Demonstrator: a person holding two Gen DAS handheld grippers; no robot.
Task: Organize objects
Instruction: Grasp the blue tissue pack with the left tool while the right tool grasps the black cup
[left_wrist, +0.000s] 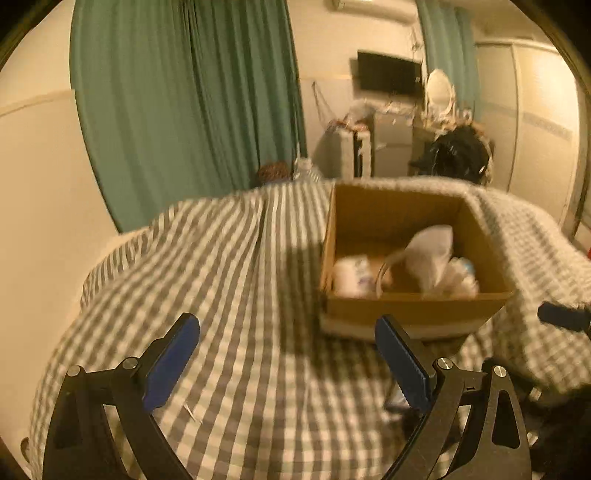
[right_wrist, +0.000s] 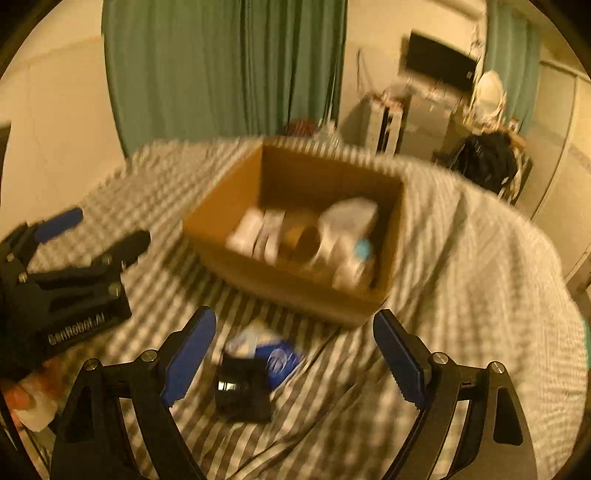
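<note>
An open cardboard box (left_wrist: 413, 310) sits on a grey-and-white checked bedspread (left_wrist: 229, 266); it also shows in the right wrist view (right_wrist: 221, 218). It holds white packets (right_wrist: 351, 221), a roll of brown tape (right_wrist: 301, 242) and a white bottle (left_wrist: 349, 277). My left gripper (left_wrist: 286, 328) is open and empty, just left of the box. My right gripper (right_wrist: 293, 325) is open and empty above a small black object (right_wrist: 242, 387) and a blue-and-white packet (right_wrist: 277, 356) lying before the box. The left gripper also shows at the left of the right wrist view (right_wrist: 99, 227).
Green curtains (left_wrist: 184, 103) hang behind the bed. A cluttered cabinet (left_wrist: 373, 147), a dark screen (left_wrist: 389, 72) and a black bag (left_wrist: 458, 151) stand at the back right. The bedspread drops away at its edges.
</note>
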